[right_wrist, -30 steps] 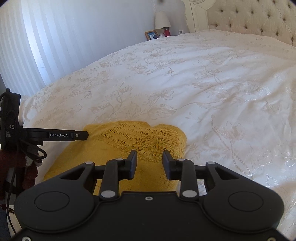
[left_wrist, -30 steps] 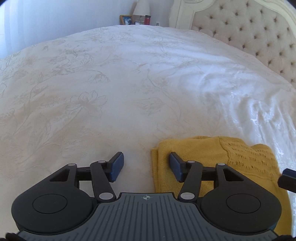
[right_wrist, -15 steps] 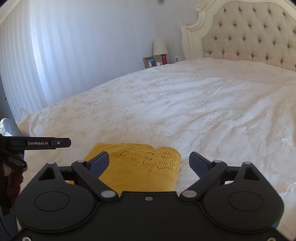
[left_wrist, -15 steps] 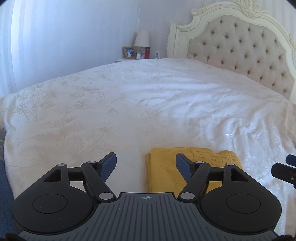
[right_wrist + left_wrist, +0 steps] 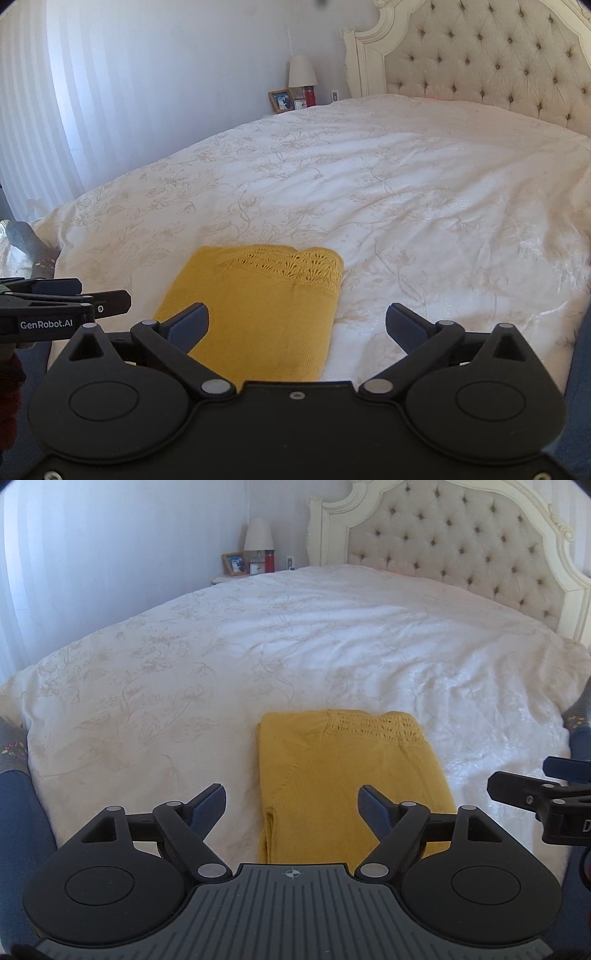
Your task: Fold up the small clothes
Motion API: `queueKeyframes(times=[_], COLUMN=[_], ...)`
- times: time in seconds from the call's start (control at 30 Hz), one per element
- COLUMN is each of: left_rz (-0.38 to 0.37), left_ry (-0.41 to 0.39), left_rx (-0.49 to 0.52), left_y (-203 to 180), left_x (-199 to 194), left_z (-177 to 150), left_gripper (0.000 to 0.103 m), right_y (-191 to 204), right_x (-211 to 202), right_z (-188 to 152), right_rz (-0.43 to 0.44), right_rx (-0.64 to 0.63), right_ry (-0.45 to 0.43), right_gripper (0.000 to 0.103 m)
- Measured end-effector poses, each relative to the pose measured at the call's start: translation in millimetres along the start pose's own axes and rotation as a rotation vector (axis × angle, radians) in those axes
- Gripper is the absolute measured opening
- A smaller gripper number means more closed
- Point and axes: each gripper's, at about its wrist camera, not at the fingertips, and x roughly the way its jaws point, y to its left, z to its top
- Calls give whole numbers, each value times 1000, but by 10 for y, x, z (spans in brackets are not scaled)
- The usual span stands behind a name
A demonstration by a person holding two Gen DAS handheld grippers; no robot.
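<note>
A yellow knit garment (image 5: 347, 771) lies folded into a neat rectangle near the front edge of the white bed; it also shows in the right wrist view (image 5: 266, 299). My left gripper (image 5: 293, 805) is open and empty, held above and short of the garment's near left part. My right gripper (image 5: 297, 323) is open wide and empty, held above the garment's near right edge. Neither gripper touches the cloth. The right gripper's side shows at the right of the left wrist view (image 5: 546, 794), and the left gripper's side at the left of the right wrist view (image 5: 62, 310).
The white floral bedspread (image 5: 295, 646) spreads far behind the garment. A tufted cream headboard (image 5: 461, 546) stands at the back right. A nightstand with a lamp (image 5: 258, 539), a photo frame and a red bottle is at the back. White curtains (image 5: 74, 92) hang at the left.
Both grippers opened, let go of the garment and pulled back and up from the bed. The garment now lies free and folded.
</note>
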Motion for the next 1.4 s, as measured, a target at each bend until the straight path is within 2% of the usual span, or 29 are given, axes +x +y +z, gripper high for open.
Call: queueKeyframes(times=[0.1, 0.4, 0.63, 0.7, 1.4], left_rz=[-16, -4, 75, 91, 59], left_ry=[37, 92, 190, 189, 211], left_rx=[-11, 4, 65, 76, 33], left_y=[-70, -270, -382, -396, -380], left_x=[-27, -100, -33, -37, -80], left_z=[-96, -298, -426, -453, -483], left_gripper=[78, 78, 78, 78, 78], right_y=[-16, -34, -18, -19, -35], right_x=[-46, -95, -150, -156, -222], right_z=[-73, -368, -522, -541, -566], right_rz=[-2, -86, -74, -69, -80], right_rx=[29, 47, 65, 72, 96], right_ry=[38, 154, 178, 185, 191], right_gripper=[102, 102, 102, 102, 102])
